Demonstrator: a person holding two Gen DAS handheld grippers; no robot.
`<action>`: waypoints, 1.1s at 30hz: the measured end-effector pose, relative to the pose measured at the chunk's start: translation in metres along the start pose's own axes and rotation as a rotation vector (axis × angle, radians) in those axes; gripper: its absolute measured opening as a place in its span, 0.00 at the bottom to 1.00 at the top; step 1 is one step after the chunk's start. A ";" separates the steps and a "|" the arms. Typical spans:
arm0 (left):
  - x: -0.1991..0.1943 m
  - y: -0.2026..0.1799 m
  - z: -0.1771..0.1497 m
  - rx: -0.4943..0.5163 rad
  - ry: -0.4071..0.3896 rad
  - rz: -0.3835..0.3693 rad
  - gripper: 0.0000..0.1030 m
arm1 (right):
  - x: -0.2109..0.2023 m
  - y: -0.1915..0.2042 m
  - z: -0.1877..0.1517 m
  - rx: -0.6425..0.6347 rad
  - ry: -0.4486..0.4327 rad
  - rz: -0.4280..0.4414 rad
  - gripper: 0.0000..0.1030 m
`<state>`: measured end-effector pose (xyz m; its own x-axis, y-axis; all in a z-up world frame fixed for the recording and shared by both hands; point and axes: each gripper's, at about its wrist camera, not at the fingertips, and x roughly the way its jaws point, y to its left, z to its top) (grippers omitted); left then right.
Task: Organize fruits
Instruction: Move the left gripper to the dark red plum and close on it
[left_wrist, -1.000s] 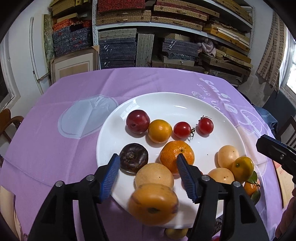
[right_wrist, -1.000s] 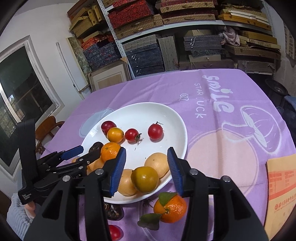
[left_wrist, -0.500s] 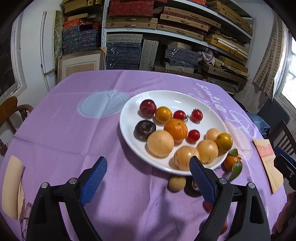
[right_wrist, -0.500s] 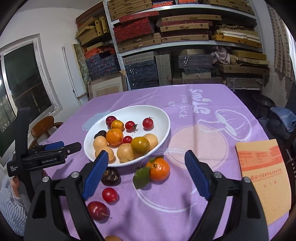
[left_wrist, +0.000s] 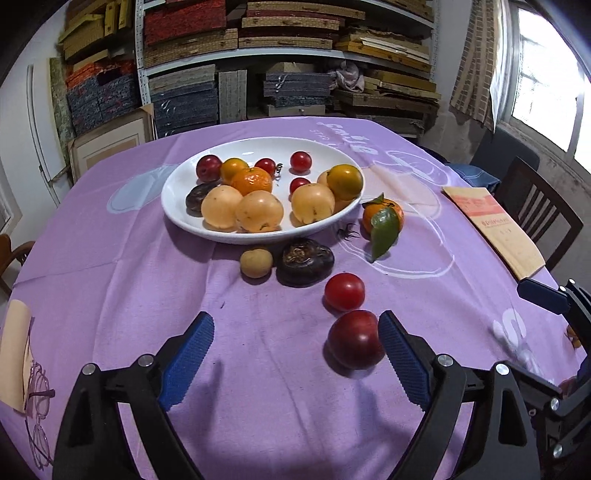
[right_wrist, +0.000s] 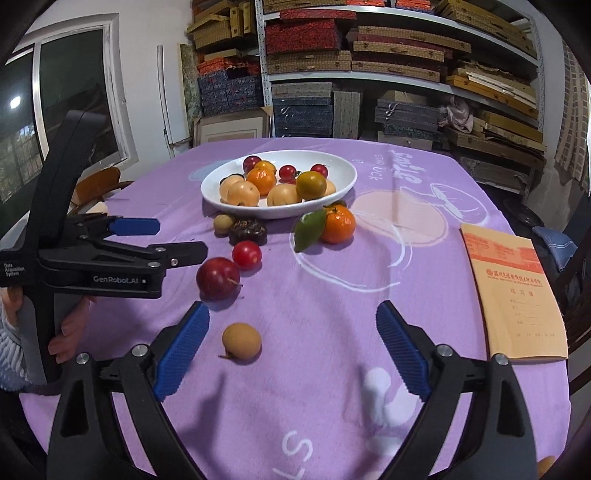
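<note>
Each hand-held gripper, left (left_wrist: 295, 354) and right (right_wrist: 291, 345), has black plastic arms, silver screws and blue ribbed finger pads (right_wrist: 181, 350). White "GenRobot.AI" lettering marks the left body. Bare-skinned hand (right_wrist: 66, 332); pale knit sleeve (right_wrist: 9, 363).

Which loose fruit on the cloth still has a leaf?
The orange mandarin just right of the white plate, green leaf attached. The plum, tomato, dark fruit and small tan fruits beside it have none.

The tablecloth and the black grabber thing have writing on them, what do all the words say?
"GenRobot.AI": side of the left gripper.
"Data Acquisition System": small, on its handle.
"smile" and "STAR LUCK": white letters on the purple tablecloth.
"ST": big white letters at the cloth's near edge, cut off.
Orange notebook: red print, too small to read.
</note>
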<state>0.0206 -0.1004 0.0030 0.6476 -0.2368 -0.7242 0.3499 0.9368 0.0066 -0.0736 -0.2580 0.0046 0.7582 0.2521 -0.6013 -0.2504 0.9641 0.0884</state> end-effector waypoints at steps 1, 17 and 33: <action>0.003 -0.005 0.000 0.010 0.004 0.000 0.88 | -0.003 -0.001 -0.003 0.003 -0.006 0.002 0.87; 0.037 -0.017 -0.002 -0.018 0.070 -0.032 0.75 | -0.005 -0.020 -0.009 0.090 -0.025 0.025 0.90; 0.040 -0.014 -0.005 -0.008 0.074 -0.060 0.39 | 0.000 -0.019 -0.009 0.096 0.009 0.037 0.91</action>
<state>0.0385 -0.1220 -0.0293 0.5734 -0.2735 -0.7722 0.3812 0.9234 -0.0440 -0.0745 -0.2775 -0.0040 0.7437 0.2877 -0.6034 -0.2195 0.9577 0.1861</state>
